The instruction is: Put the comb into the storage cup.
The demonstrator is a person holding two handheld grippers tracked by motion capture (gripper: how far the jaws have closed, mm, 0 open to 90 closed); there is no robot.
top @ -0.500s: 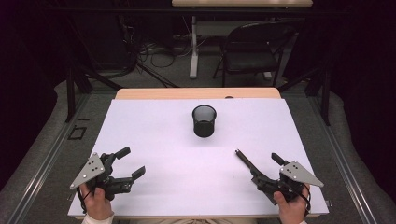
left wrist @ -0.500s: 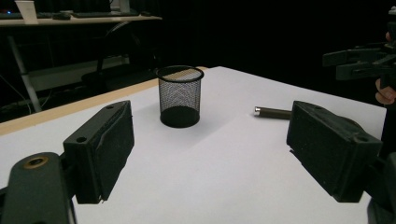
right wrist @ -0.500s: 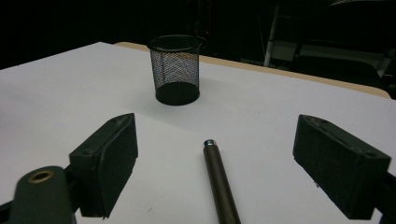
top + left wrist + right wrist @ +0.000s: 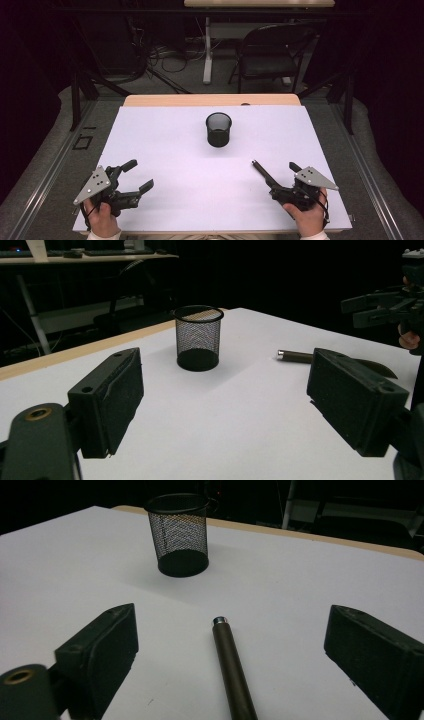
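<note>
right gripper [image 4: 280, 172] is spread wide, holding nothing, with the pen [image 4: 263, 173] lying flat on the white table [image 4: 165, 140] right between its jaws, pads off it on both sides. in the right gripper view the pen [image 4: 231, 667] runs up the middle and its near end is cut off by the bottom edge, so can't tell what that end looks like. the far end has a small silvery tip. from the high view the pen's back part disappears under the gripper body, only the front stretch shows.

left gripper [image 4: 141, 176] is also wide open and empty, sitting well off to the left of the pen, resting low near the table's front edge. in the left gripper view the pen [image 4: 296, 356] is partly hidden behind that gripper's right-hand jaw.

count: one pen, one black mesh cup [image 4: 219, 129], two grippers, two hands [image 4: 102, 220] partly cut off at the bottom of the high view.

pen's long axis goes roughly away from the person, leaning toward the cup, silvery tip leading. cup stands upright well ahead of the tip, apart from it, looks empty through the mesh. background behind the table is dark, a chair [image 4: 272, 50] and cables barely readable.
</note>
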